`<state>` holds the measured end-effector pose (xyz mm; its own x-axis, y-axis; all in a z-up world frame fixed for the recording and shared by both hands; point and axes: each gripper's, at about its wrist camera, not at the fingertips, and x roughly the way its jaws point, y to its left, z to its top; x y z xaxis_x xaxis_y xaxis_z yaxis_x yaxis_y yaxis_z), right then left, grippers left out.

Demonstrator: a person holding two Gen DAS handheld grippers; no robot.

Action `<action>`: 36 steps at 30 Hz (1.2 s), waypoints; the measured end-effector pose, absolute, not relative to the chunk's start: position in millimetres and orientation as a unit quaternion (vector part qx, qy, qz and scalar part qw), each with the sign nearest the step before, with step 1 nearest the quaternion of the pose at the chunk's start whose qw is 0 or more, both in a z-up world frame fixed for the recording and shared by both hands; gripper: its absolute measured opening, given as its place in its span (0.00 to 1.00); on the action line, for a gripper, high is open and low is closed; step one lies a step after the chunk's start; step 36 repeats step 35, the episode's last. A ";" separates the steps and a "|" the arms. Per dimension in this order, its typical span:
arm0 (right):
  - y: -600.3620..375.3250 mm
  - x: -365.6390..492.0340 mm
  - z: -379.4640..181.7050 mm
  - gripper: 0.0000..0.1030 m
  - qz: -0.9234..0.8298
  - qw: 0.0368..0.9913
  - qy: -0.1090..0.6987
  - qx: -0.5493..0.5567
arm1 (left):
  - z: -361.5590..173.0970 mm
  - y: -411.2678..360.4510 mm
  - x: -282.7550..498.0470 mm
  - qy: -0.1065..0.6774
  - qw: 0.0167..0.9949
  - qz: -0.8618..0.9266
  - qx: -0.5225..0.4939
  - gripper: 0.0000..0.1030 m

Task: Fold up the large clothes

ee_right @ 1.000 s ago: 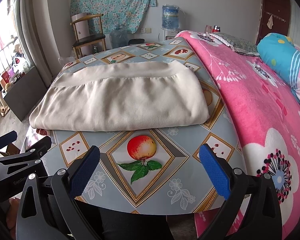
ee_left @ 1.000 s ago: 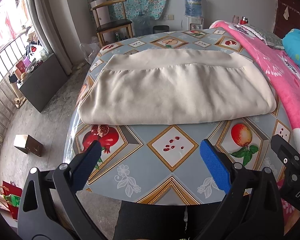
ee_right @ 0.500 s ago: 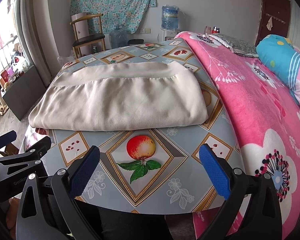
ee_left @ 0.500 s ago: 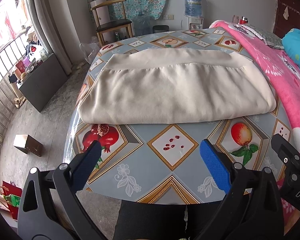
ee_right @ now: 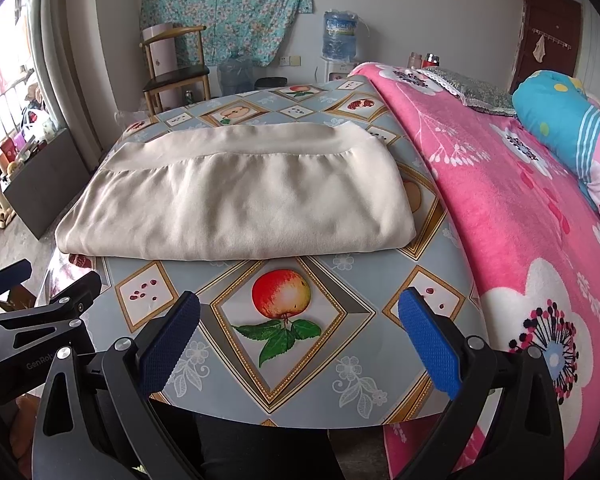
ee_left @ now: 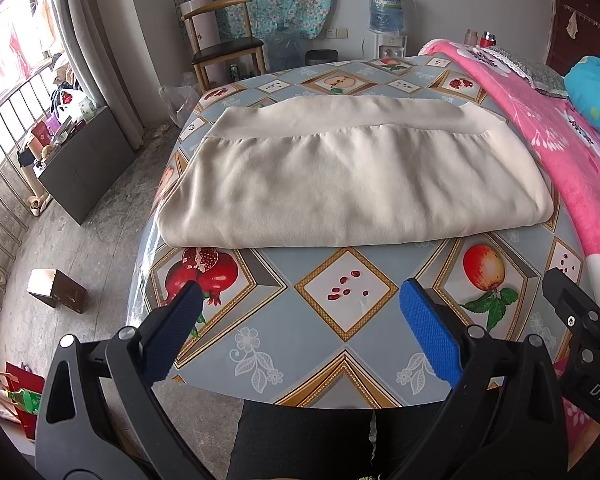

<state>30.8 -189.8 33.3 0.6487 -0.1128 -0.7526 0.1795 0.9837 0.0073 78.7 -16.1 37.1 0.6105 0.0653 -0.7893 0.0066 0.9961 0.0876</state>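
Cream garment [ee_left: 352, 184] lies folded into a broad rectangle across the middle of the table [ee_left: 340, 344], its banded edge on the far side and its near fold running just beyond the pomegranate and apple prints of the fruit-patterned cloth; its right end stops just short of the pink blanket [ee_right: 540, 240] beside the table. Left gripper [ee_left: 300, 320] hovers over the table's near edge, blue pads spread wide and empty, well apart from the garment; right gripper [ee_right: 300, 328] hovers likewise beside it, jaws wide, holding nothing.

Both wrist views forward over table [ee_left: 260, 344], shared garment [ee_right: 240, 200]
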 end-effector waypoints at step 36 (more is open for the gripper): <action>-194.1 30.4 32.3 0.94 -0.078 0.906 0.414 0.035 | 36.7 -11.1 79.1 0.440 0.897 0.019 0.039 0.92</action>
